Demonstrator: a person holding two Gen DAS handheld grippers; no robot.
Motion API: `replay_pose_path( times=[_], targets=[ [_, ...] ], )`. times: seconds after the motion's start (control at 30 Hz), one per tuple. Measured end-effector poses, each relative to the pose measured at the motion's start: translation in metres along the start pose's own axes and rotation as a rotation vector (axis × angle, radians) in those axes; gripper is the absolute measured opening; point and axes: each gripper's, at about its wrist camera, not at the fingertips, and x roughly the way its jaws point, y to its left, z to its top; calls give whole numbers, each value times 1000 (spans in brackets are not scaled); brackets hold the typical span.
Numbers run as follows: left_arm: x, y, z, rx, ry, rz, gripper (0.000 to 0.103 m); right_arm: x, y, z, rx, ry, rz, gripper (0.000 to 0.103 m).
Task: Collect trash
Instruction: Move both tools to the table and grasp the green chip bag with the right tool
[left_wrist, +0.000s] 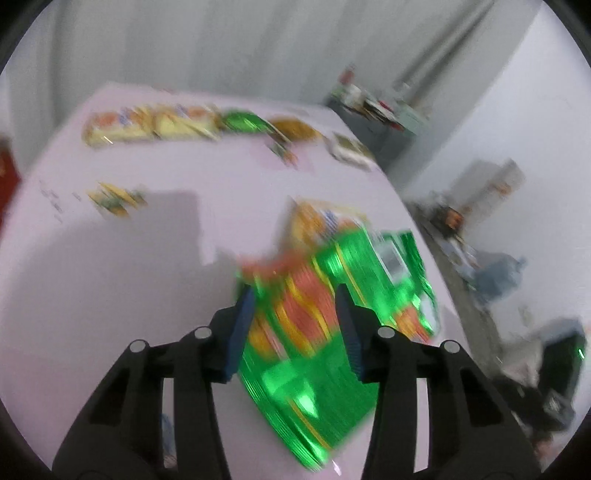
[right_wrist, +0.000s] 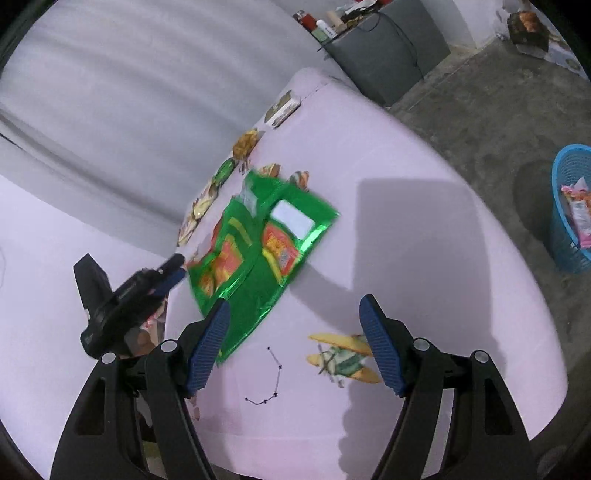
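A shiny green snack wrapper with orange and yellow print lies between the blue pads of my left gripper, whose jaws stand apart on either side of it; the view is blurred. In the right wrist view the same wrapper hangs or lies over the pale pink tablecloth, with the left gripper at its left edge. My right gripper is open and empty above the cloth, just right of the wrapper. A blue mesh trash basket with wrappers inside stands on the floor at the right.
More snack wrappers lie in a row along the table's far edge and one near the left. An airplane print decorates the cloth. A grey cabinet with clutter stands behind on the concrete floor.
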Motion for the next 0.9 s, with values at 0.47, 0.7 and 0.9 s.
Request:
replay_pose_path(
  times=[0.47,0.7,0.9],
  targets=[
    [-32,1,11,-50,-117,-142,60,12,-11,1,21,21,-52,71],
    [43,2,39,13,79,19,63,20,-6,0,21,38,-26,71],
    [32,-11,-13,13,276,-207,63,20,-9,2,17,45,-23,71]
  ],
)
